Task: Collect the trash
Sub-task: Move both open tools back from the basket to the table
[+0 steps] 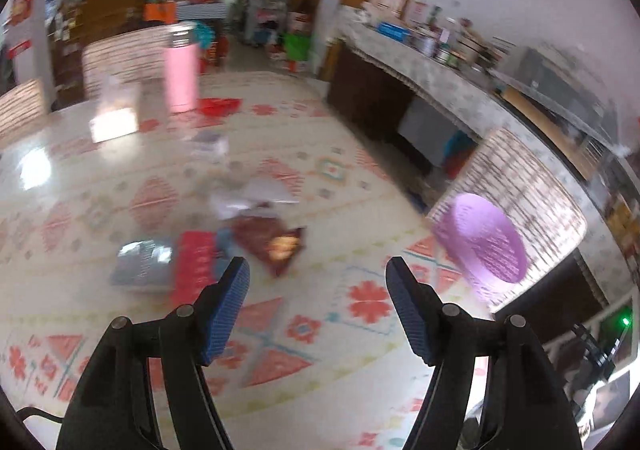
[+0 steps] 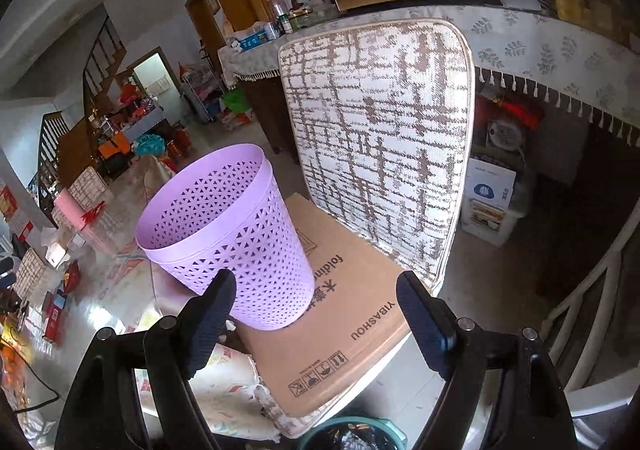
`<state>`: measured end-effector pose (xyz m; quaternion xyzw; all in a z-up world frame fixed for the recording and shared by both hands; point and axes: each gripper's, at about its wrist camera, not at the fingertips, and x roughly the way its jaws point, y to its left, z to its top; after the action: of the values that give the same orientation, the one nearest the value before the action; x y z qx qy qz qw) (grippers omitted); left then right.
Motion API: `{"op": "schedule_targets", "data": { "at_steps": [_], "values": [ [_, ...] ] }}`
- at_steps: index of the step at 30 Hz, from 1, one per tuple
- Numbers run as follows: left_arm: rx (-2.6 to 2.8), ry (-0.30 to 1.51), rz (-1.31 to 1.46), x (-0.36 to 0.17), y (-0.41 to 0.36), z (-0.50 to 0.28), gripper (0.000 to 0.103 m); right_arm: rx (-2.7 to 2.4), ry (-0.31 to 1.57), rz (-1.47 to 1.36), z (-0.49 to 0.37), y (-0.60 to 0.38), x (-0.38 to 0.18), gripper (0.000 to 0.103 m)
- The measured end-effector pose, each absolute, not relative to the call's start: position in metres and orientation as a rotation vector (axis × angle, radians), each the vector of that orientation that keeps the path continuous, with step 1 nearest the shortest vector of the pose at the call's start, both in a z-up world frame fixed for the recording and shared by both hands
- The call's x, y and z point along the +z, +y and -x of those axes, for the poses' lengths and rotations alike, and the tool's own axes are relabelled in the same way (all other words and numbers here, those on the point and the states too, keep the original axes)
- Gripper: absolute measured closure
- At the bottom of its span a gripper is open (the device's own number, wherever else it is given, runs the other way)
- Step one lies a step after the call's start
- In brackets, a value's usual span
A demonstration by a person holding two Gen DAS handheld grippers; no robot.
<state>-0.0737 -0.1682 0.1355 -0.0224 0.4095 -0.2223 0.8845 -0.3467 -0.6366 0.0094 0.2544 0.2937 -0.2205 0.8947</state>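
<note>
- Here, through my left wrist camera, my left gripper (image 1: 318,300) hangs released over the patterned tablecloth (image 1: 120,178), jaws wide apart and holding nothing.
- The trash lies just ahead of it: a dark red snack wrapper (image 1: 272,244), a red packet (image 1: 195,264) beside a silver-grey packet (image 1: 142,264), and crumpled white paper (image 1: 250,198) behind them.
- A pink bottle (image 1: 182,68) stands upright farther back; the view is blurred.
- The purple bin (image 1: 482,246) shows at the right, off the table edge.
- Through my right wrist camera, my right gripper (image 2: 316,304) is also released, empty, jaws spread on either side of the purple bin (image 2: 228,238).
- The bin stands upright on a cardboard box (image 2: 344,334) lying on the seat of a chair (image 2: 380,138).
</note>
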Motion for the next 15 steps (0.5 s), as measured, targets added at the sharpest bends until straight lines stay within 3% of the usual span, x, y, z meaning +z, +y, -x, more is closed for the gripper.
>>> {"op": "schedule_targets", "data": {
  "at_steps": [15],
  "values": [
    [-0.205,0.878,0.182,0.106,-0.05,0.06,0.033,-0.355,0.621,-0.457,0.311,-0.592,0.03,0.014]
  ]
}}
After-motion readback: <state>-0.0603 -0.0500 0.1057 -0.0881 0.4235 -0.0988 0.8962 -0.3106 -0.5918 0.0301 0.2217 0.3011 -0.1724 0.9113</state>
